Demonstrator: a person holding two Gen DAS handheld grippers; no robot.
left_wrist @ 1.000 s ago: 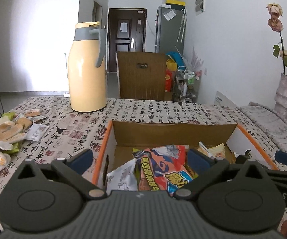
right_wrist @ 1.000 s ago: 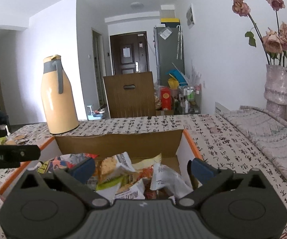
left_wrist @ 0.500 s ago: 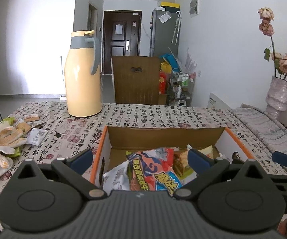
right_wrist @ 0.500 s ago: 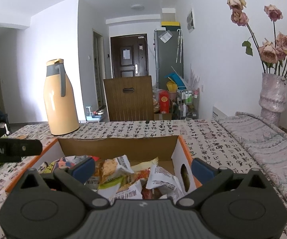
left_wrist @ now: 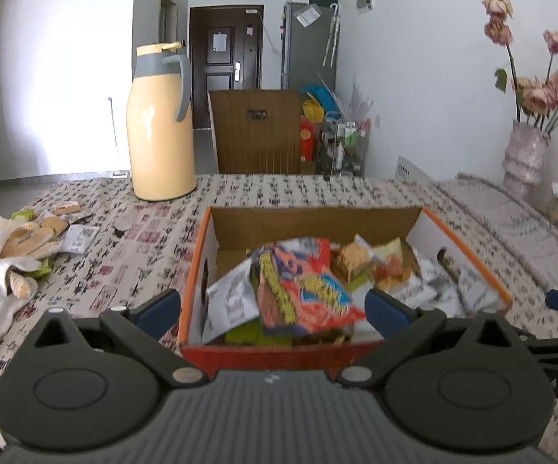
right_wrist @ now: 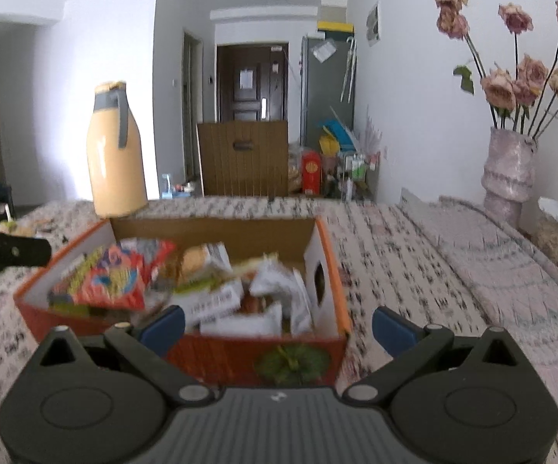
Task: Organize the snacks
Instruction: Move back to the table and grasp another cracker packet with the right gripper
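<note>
The cardboard box of crinkly foil snack packets sits on the bench, now seen whole from farther back: both tools have pulled away from it, which suggests the packing is near done. The left tool and right tool are spread apart, empty. Loose packets lie beside knit gloves; a smooth thermos stands beyond.

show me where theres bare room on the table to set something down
Bare tablecloth lies between the flask and the box, and right of the box toward the vase. Crowded: the box's inside, full of snack packets, and the left edge by the gloves.
</note>
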